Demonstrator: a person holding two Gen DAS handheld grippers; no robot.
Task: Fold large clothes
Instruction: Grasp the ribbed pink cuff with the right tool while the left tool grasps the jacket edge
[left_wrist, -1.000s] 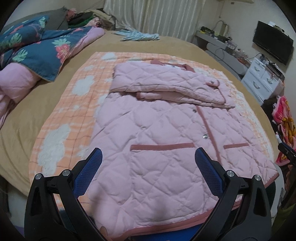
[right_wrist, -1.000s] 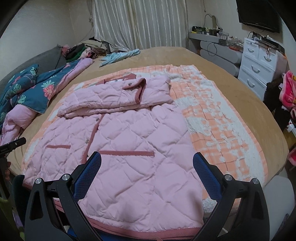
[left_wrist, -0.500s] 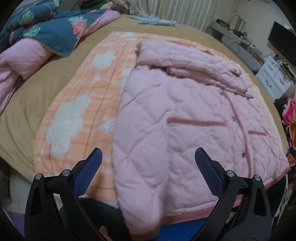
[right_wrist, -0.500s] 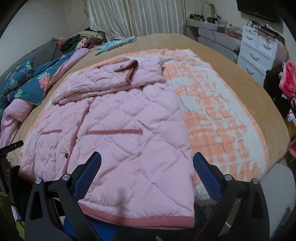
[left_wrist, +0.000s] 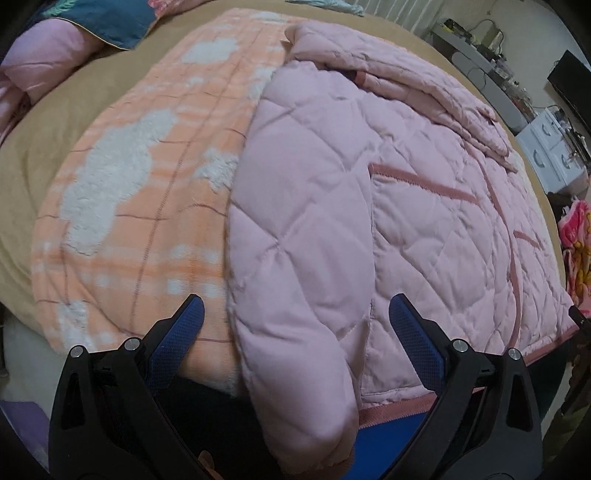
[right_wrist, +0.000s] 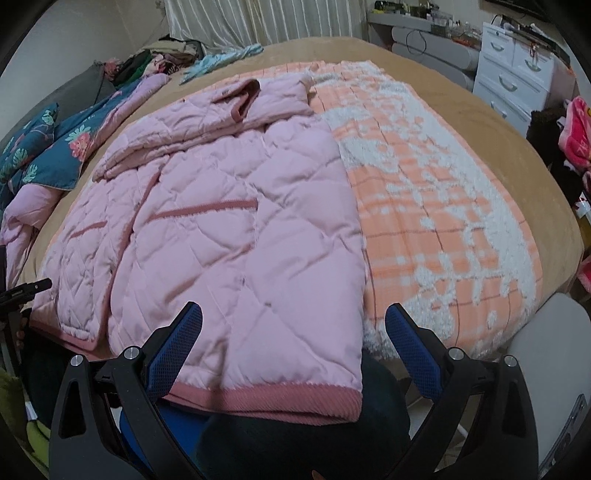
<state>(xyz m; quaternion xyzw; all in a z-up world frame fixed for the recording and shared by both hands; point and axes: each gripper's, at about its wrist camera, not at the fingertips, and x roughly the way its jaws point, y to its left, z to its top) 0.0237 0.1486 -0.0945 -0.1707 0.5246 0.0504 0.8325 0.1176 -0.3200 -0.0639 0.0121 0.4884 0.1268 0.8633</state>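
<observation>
Pink quilted jacket (left_wrist: 369, 221) hem cut off below; left gripper (left_wrist: 295, 332), right gripper (right_wrist: 293, 332) agape

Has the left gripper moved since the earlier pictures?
Yes. The left gripper has gone left and nearer to the bed: the pink quilted jacket now sits further right, with its left edge between the open fingers.

Matt quilted cloth jacket (left_wrist: 369, 206) on a fluffy, rough-piled blanket (right_wrist: 443, 206); tongs (right_wrist: 293, 332) have textured rubbery pads.
</observation>
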